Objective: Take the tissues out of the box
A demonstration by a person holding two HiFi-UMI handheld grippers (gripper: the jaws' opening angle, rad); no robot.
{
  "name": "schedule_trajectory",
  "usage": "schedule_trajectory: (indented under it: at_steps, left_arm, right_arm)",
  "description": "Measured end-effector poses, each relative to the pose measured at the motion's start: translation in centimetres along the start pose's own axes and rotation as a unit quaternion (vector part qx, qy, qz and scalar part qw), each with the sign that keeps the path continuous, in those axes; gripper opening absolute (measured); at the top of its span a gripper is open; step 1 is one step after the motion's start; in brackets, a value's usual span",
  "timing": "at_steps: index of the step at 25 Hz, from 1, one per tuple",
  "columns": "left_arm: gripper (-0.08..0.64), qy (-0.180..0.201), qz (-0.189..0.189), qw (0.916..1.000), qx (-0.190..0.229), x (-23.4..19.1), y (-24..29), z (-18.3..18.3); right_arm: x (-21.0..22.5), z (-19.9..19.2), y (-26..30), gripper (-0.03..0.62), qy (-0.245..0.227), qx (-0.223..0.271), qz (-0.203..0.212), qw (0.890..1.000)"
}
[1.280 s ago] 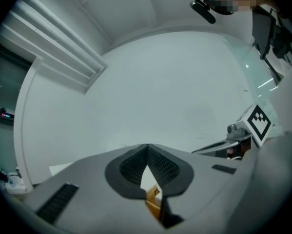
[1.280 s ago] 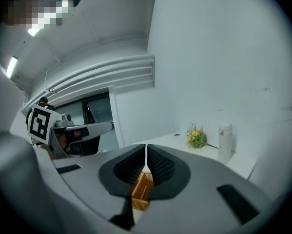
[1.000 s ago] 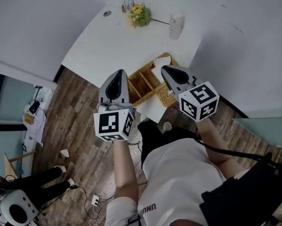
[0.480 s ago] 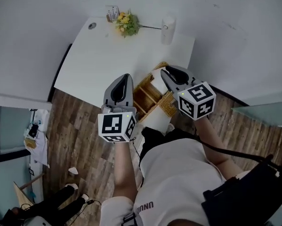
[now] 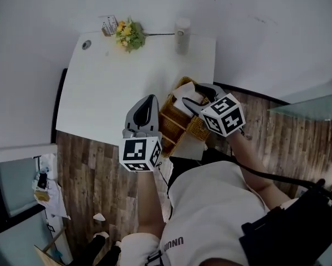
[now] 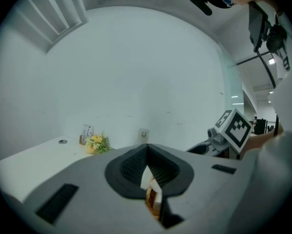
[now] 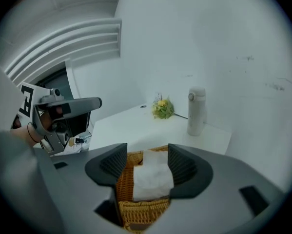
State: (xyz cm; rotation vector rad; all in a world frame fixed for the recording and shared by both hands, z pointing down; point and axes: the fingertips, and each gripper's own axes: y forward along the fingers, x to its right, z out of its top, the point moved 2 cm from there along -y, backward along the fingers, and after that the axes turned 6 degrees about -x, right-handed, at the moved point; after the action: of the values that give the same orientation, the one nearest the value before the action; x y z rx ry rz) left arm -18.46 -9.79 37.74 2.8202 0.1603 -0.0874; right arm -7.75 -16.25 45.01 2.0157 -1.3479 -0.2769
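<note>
Two grippers, left gripper (image 6: 146, 155) pressed together, right gripper (image 7: 146, 155) just spreading, one tissue stack (image 7: 153, 178) between, one basket (image 7: 142, 211)

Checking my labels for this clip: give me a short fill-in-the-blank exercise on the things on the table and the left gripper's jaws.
The tissues lie in a wicker ___ on the table.
The flowers are ___ in colour.
The white bottle stands ___.
The left gripper has its jaws ___.
Missing words: basket; yellow; upright; shut.
</note>
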Motion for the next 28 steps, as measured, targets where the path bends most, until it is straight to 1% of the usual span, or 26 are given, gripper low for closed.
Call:
schedule_trajectory:
  at_steps: [2, 5, 7, 10, 14, 16, 20, 28]
  left_arm:
    - [0.012, -0.003, -0.015, 0.9999, -0.006, -0.1, 0.5, -0.2]
    - [0.012, -0.006, -0.037, 0.9992, -0.014, 0.1, 1.1, -0.6]
    - [0.012, -0.005, -0.05, 0.9985, -0.02, 0.3, 1.5, -0.9]
    - [0.012, 0.002, -0.074, 0.9967, -0.033, 0.8, 2.1, -1.4]
    - [0.012, 0.014, -0.093, 0.9947, -0.041, 1.3, 2.4, -1.5]
    - [0.012, 0.016, -0.099, 0.994, -0.045, 1.3, 2.6, -1.7]
    - [0.012, 0.007, -0.103, 0.9936, -0.045, 0.8, 2.7, -1.9]
    - [0.012, -0.009, -0.101, 0.9935, -0.052, 0.2, 3.1, -2.8]
  right_arm:
    - [0.3, -0.7, 0.8, 0.268, -0.003, -0.018, -0.007, 1.0]
    - [0.8, -2.0, 1.8, 0.278, -0.034, -0.054, -0.026, 0.998]
    - [0.9, -3.0, 2.5, 0.298, -0.048, -0.084, -0.029, 0.995]
    - [1.1, -4.5, 3.5, 0.307, -0.051, -0.131, -0.024, 0.99]
    - [1.3, -5.7, 4.4, 0.307, -0.052, -0.17, -0.033, 0.983]
    - [1.2, -6.1, 4.7, 0.307, -0.058, -0.185, -0.034, 0.98]
    - [1.2, -6.5, 5.4, 0.307, -0.077, -0.214, -0.036, 0.973]
    - [1.4, -7.5, 6.2, 0.305, -0.106, -0.278, -0.055, 0.953]
